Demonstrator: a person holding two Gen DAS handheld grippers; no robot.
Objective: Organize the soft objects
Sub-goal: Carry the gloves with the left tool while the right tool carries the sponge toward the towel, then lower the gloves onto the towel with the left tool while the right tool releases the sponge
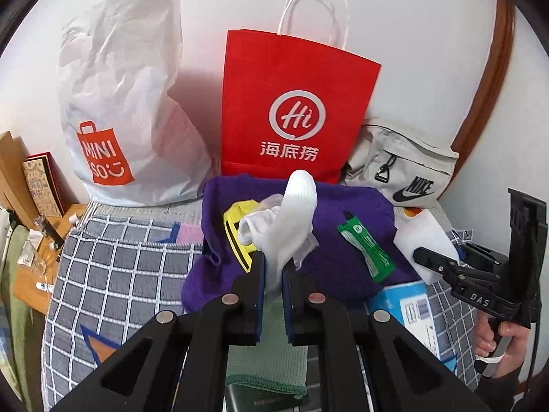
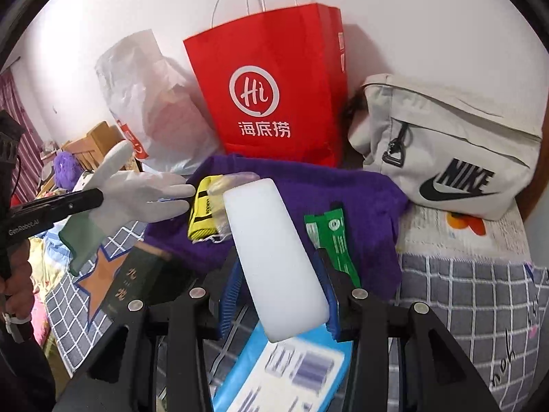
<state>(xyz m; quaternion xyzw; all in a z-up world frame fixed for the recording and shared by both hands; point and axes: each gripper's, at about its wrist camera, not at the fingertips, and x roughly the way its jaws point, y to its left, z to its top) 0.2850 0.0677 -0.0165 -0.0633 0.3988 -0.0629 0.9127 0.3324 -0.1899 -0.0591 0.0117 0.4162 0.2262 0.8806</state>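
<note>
**Both grippers loaded in front of the red bag**

Everything here sits relative to the red paper bag (image 1: 295, 110) propped against the wall. The left gripper (image 1: 273, 267) is clamped tight on a white glove (image 1: 291, 219), pinched near the cuff so the fingers stand up and the rest flops free in front of the bag. The right gripper (image 2: 279, 295) is partly closed on a white foam block (image 2: 274, 257), pads pressing its two long sides, so the block juts toward the bag without sagging. My guess is that both are being carried to a bag, the soft things sorted from the hard ones.

Counted: three bags in a row, with a white plastic bag (image 1: 130, 110) to the red bag's left and a grey Nike pouch (image 2: 446, 151) to its right. One purple cloth (image 1: 343, 240) lies spread just before the red bag, carrying one green sachet (image 1: 365, 250) and one yellow packet (image 1: 236, 233). One glove, one foam block, two grippers.
</note>
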